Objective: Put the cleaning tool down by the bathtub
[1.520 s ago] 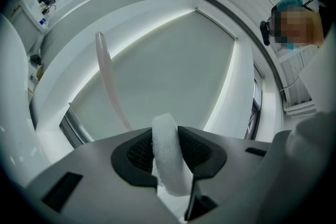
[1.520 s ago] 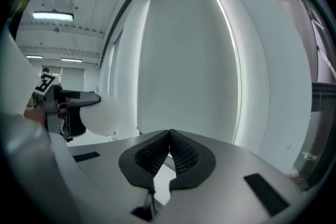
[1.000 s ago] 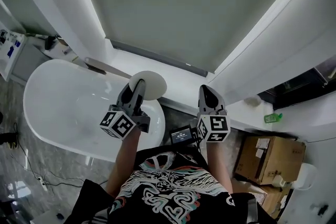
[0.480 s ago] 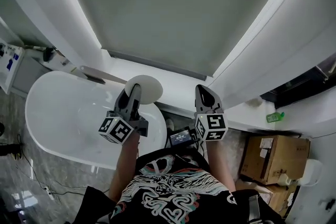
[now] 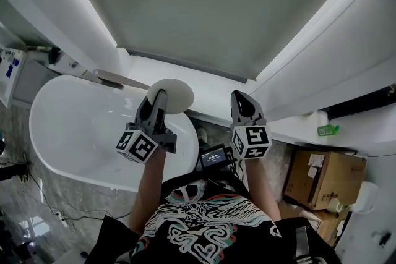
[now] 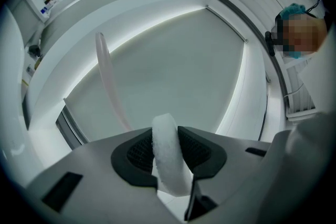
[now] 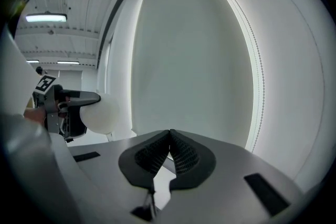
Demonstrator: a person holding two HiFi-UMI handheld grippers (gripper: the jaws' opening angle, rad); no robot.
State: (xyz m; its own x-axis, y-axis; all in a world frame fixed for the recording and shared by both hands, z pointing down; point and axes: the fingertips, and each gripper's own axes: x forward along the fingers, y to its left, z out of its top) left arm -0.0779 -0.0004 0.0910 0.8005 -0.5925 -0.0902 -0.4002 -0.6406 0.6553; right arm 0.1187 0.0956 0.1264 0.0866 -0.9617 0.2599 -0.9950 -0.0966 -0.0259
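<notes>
The cleaning tool is a round cream-white pad. My left gripper is shut on it and holds it above the right end of the white bathtub. In the left gripper view a thick white part of the cleaning tool is pinched between the dark pads, and a thin pale edge curves up ahead of them. My right gripper hangs to the right of the tub, level with the left one. Its jaws meet with nothing between them. The right gripper view shows the pad at its left.
A large grey window blind fills the wall ahead, with a white sill behind the tub. A black device with a screen sits on the floor between the grippers. At the right are a cardboard box and a green bottle.
Almost nothing differs: the head view sways slightly, and both grippers keep their places, the left one still holding the pad over the tub's end.
</notes>
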